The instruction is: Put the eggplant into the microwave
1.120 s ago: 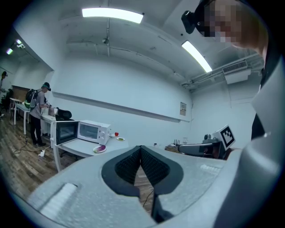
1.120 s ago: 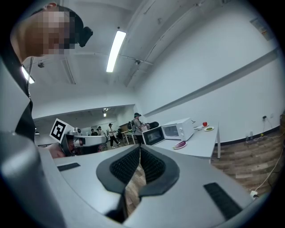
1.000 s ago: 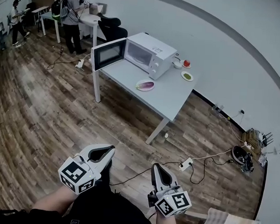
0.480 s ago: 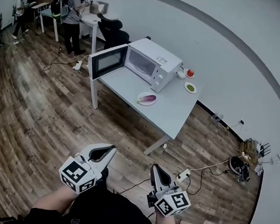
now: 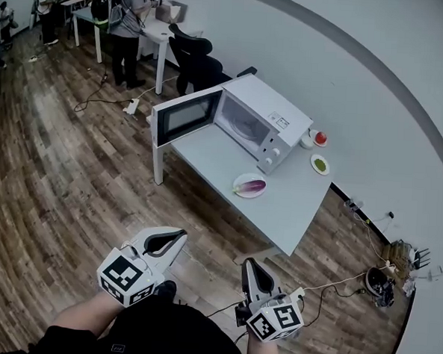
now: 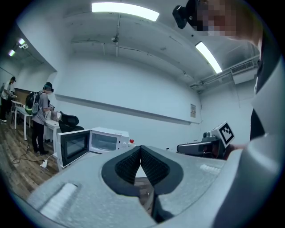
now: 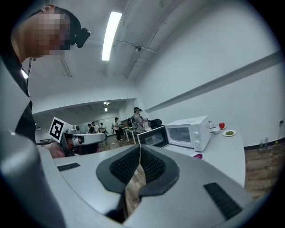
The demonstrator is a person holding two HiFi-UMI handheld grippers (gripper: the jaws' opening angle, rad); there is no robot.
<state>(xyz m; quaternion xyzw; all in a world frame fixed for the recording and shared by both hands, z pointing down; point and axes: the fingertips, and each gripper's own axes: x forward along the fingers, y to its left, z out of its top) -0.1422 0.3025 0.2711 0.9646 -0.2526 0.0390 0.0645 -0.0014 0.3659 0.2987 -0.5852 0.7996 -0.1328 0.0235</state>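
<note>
Closer now, we are nearing the boxy white microwave (image 5: pixel 266 123) and glossy purple eggplant (image 5: pixel 251 186), left tool (image 5: pixel 181 237) and right tool (image 5: pixel 248 263) closed, empty.

We see a purple eggplant (image 5: pixel 252 186) on a white plate (image 5: pixel 237 188), on a pale grey table (image 5: pixel 294 211) beside a white microwave (image 5: pixel 274 112) with a dark-framed door (image 5: pixel 186 116). At the table's far right are a red round thing (image 5: pixel 320 138) and something green on a small white plate (image 5: pixel 320 165). Near us, the pale grey left gripper (image 5: pixel 180 238) and right gripper (image 5: pixel 246 263) carry black-and-white square markers above the brown wood-grain floor (image 5: pixel 57 170).
</note>
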